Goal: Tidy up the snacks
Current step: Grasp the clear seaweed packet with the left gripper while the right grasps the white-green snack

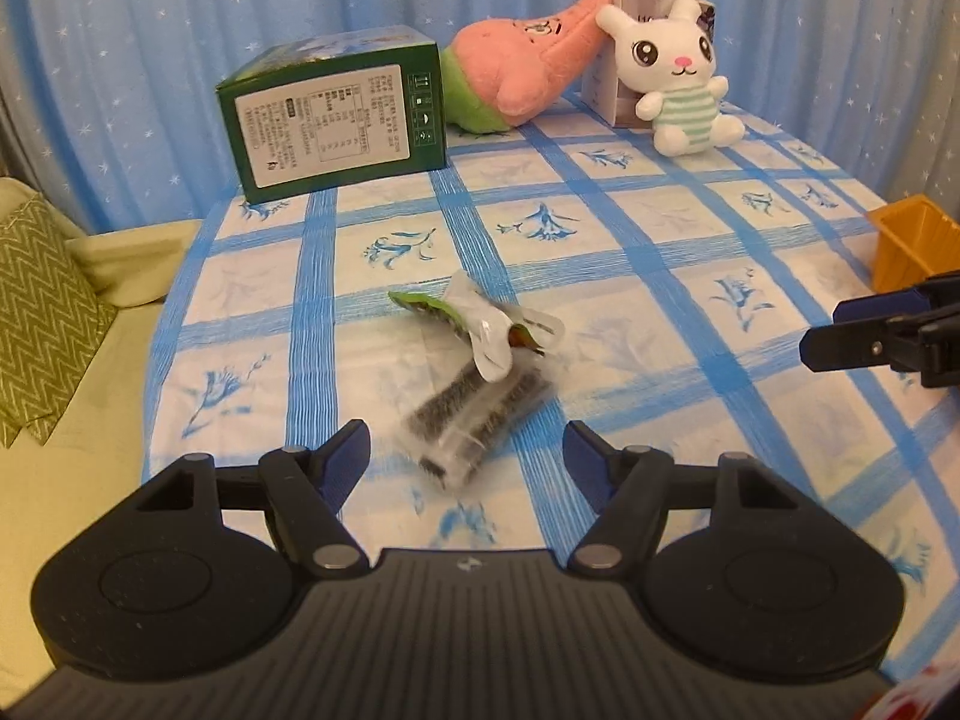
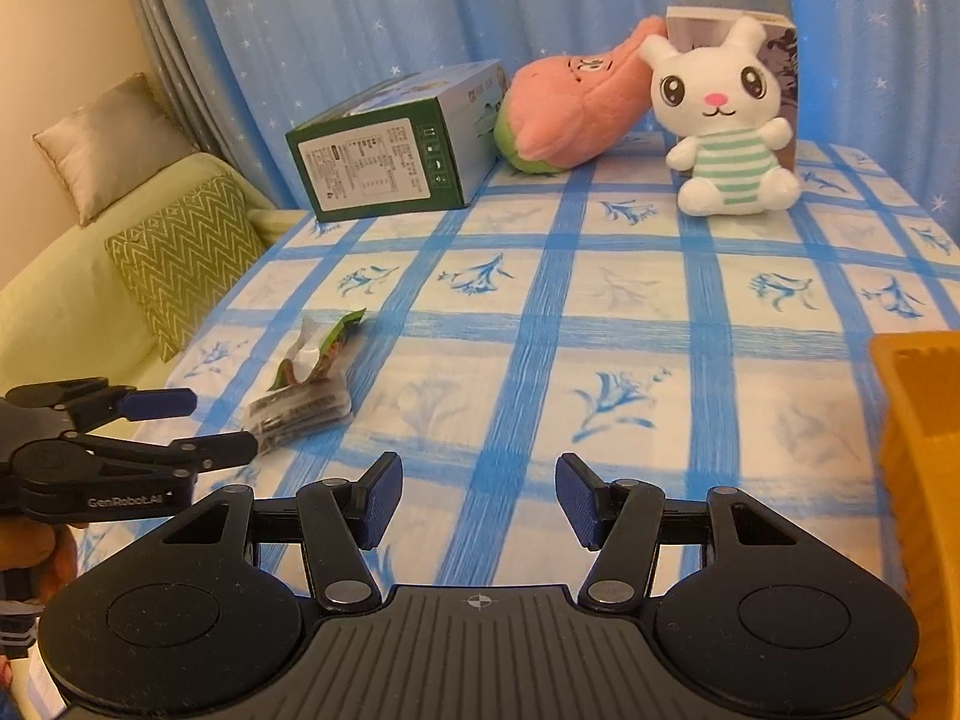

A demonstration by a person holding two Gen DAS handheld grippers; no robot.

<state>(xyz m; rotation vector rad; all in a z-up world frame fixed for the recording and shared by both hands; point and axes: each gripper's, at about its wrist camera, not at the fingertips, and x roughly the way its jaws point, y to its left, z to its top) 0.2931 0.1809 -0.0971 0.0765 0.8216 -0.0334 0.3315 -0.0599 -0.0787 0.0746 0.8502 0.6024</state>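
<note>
Snack packets [image 1: 474, 384], seemingly 2, between left gripper [image 1: 467, 456] fingers

On the blue-checked tablecloth [image 1: 660, 204] a green carton [image 1: 336, 114] lies beside a pink plush [image 1: 516, 72] leaning on a small box [image 1: 606, 84], a white bunny plush [image 1: 678, 78] before it, starry blue curtains [image 1: 180, 30] behind, zigzag cushion [image 1: 42, 312] left.

Each tool is matte black plastic. The left tool [image 1: 467, 456] has two round discs at lower left and right, a ribbed centre plate, silver pivot pins on angled link arms, and fingers [image 1: 347, 462] with dark blue textured pads. The right tool [image 2: 474, 498] looks the same. At the left edge of the right wrist view, white "GenRobot.AI" lettering marks the left tool's side.
</note>
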